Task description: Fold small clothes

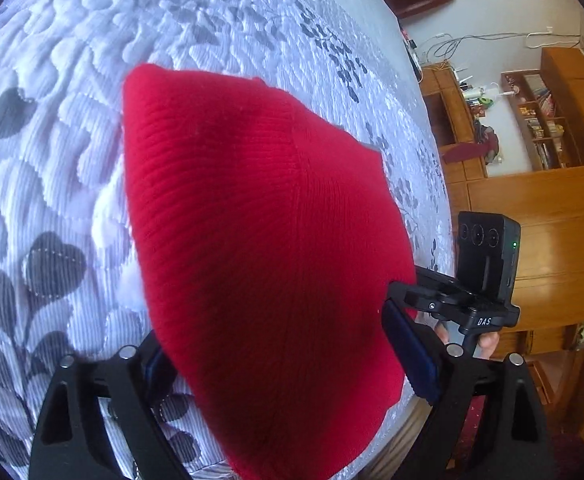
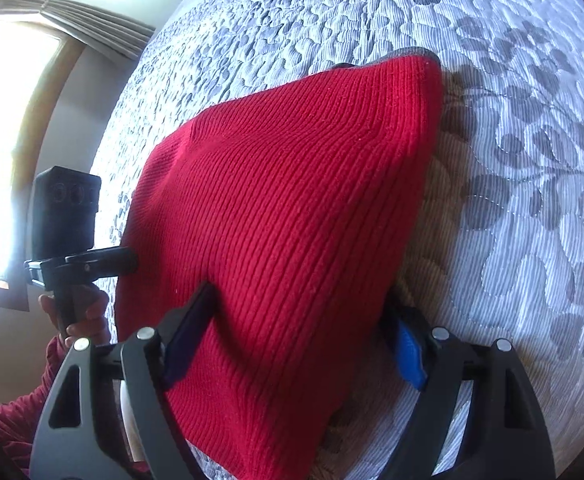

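On the quilt [image 1: 52, 140] lies the red knit [image 1: 252, 240], folded flat, and both my grippers sit at its near edge. My left gripper [image 1: 292, 364] stands wide, its blue pads either side of the cloth; whether they press on it I cannot tell. From this view I see my right gripper's handle and camera block at the knit's right edge, a fingertip curled round the handle, and beyond it wooden shelves [image 1: 543, 128]. My right gripper [image 2: 297, 348] is wide too — the left pad touches the knit, the right pad [image 2: 409, 354] stands clear of the cloth. Only this view shows the window [image 2: 12, 120], the curtain, my left hand [image 2: 80, 316] and red sleeve.
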The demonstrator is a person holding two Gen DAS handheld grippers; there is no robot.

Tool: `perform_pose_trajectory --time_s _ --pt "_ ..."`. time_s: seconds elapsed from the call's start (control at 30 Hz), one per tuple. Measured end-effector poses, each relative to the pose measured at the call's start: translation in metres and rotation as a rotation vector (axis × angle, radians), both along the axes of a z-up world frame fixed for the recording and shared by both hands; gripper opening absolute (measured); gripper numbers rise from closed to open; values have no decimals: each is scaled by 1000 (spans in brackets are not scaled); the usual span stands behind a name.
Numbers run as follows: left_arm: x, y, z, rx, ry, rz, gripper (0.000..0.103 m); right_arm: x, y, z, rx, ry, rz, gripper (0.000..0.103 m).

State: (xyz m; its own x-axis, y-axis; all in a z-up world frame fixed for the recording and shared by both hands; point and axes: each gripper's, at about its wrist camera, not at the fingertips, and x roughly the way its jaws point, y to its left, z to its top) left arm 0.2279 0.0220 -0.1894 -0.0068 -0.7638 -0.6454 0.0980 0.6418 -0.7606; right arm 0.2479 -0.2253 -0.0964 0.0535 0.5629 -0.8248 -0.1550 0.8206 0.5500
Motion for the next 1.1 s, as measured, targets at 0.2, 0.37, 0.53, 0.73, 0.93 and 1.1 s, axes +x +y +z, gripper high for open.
perform_pose_trajectory --time_s 0.2,0.37,0.53,0.73,0.93,1.1 --pt "-4 6 2 45 20 17 45 -2 0 2 3 -13 -1 74" --pt "-6 9 -10 -31 80 61 49 -5 -5 4 20 -12 -19 70" --pt "-1 -6 -6 12 52 39 53 -3 -8 4 33 -5 -36 56" --pt "-10 6 -12 -72 105 139 34 -11 -21 11 90 1 -75 41" --pt "-35 -13 12 -127 114 145 33 -36 -36 26 76 13 -93 38" --pt "-50 -59 41 -84 90 69 32 -73 -73 50 28 3 -101 38"
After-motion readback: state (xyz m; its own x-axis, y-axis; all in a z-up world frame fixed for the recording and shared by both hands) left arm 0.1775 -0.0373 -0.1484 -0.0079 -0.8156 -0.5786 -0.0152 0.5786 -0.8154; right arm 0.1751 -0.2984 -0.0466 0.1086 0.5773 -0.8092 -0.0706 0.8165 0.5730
